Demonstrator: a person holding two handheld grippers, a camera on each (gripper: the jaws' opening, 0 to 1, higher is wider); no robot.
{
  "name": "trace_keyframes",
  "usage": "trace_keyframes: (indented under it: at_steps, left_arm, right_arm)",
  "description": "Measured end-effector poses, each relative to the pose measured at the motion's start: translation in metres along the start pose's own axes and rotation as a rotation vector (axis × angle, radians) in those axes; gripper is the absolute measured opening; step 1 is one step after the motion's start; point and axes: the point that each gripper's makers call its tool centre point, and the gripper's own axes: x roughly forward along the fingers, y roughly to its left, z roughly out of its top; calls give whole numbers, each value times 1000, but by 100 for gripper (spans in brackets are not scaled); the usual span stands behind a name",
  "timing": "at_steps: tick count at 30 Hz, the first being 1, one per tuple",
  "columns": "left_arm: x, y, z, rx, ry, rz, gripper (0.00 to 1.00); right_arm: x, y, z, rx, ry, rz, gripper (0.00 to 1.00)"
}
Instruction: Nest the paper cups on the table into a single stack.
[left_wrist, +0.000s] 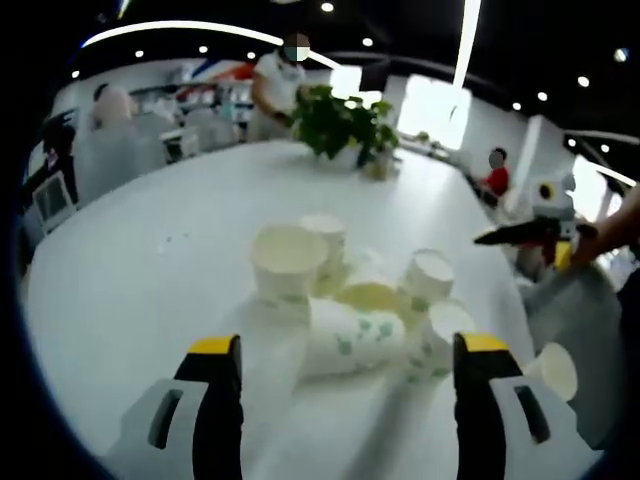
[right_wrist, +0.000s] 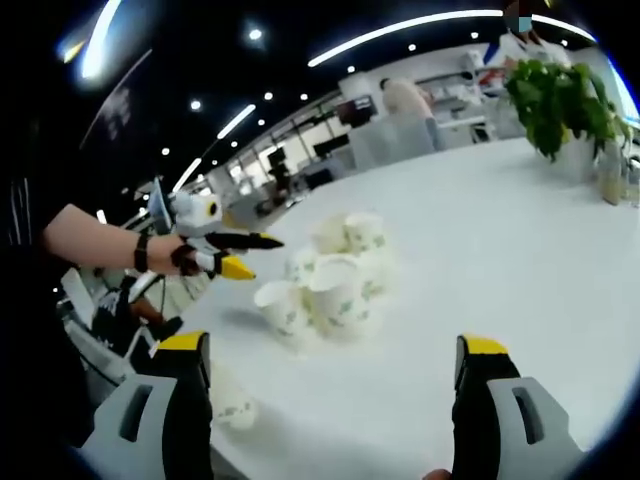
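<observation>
Several white paper cups with green prints crowd the middle of the white table (left_wrist: 150, 280). One stands upright (left_wrist: 288, 262), one lies on its side (left_wrist: 350, 340), and a stray cup (left_wrist: 553, 370) lies near the right edge. My left gripper (left_wrist: 347, 348) is open just short of the lying cup, with nothing between its jaws. My right gripper (left_wrist: 530, 232) comes in from the right, held by a hand. In the right gripper view the cup cluster (right_wrist: 335, 285) sits ahead of my open, empty right gripper (right_wrist: 335, 345). The left gripper (right_wrist: 235, 255) hovers left of the cluster, and the stray cup (right_wrist: 235, 410) lies low at the left.
A potted green plant (left_wrist: 340, 120) stands at the far side of the table, also seen as the plant (right_wrist: 560, 95) at the upper right. People and chairs are beyond the table. The table edge runs close to the stray cup.
</observation>
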Motion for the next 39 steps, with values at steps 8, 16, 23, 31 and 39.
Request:
trace_keyframes:
  at_steps: [8, 16, 23, 31, 39]
  left_arm:
    - [7, 2, -8, 5, 23, -21, 77]
    - [12, 1, -12, -9, 25, -46, 74]
    - [14, 4, -18, -20, 30, -69, 66]
    - [19, -2, -13, -21, -1, -123, 56]
    - [24, -6, -10, -43, -22, -154, 47]
  right_arm:
    - [-1, -1, 3, 7, -12, -16, 100]
    - [-9, -2, -1, 16, -7, -37, 100]
    - [-14, -6, -8, 25, -1, -59, 100]
    - [-18, -9, -4, 29, -4, -74, 100]
    - [-16, -10, 2, 24, -8, -77, 100]
